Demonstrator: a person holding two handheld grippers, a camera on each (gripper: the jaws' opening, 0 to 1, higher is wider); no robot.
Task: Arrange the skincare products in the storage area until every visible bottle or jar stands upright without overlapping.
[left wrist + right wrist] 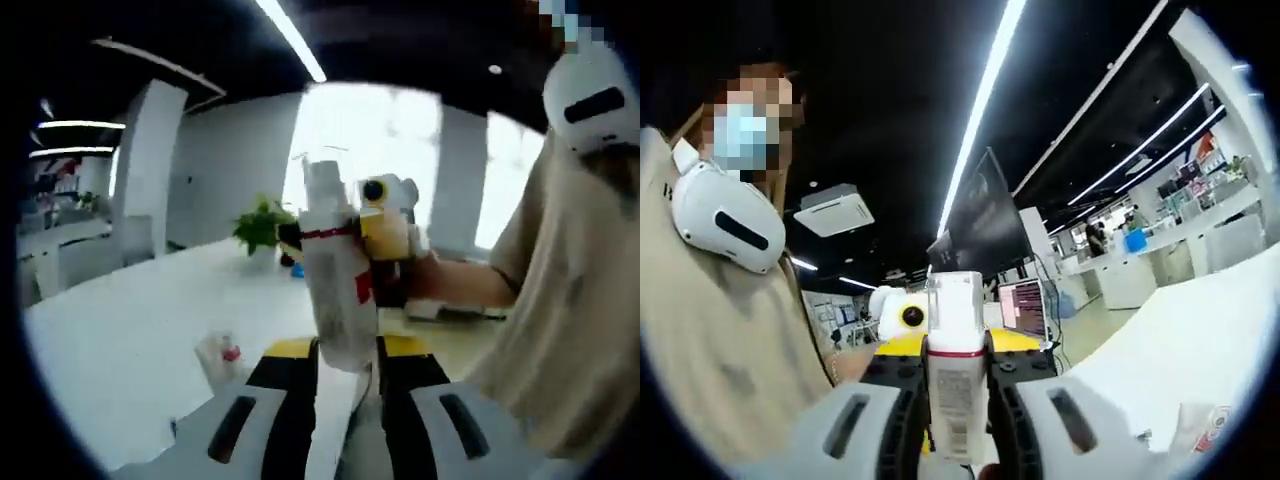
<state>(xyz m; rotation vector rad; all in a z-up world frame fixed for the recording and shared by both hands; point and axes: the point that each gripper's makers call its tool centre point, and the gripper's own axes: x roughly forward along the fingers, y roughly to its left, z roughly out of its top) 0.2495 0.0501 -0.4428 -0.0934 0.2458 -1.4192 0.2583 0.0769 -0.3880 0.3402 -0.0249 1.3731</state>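
My white table (120,340) runs away from me toward the bright windows, and on it, close in front of my left gripper's camera, lies a small clear packet with a red mark (222,355), too blurred for me to tell what it is. Farther back on the same top a green potted plant (262,228) stands, with a small blue thing (298,270) just beside it. In the right gripper view the table's white top (1200,340) slopes off to the right, and a clear packet with red print (1202,428) lies on it near the edge of my view.
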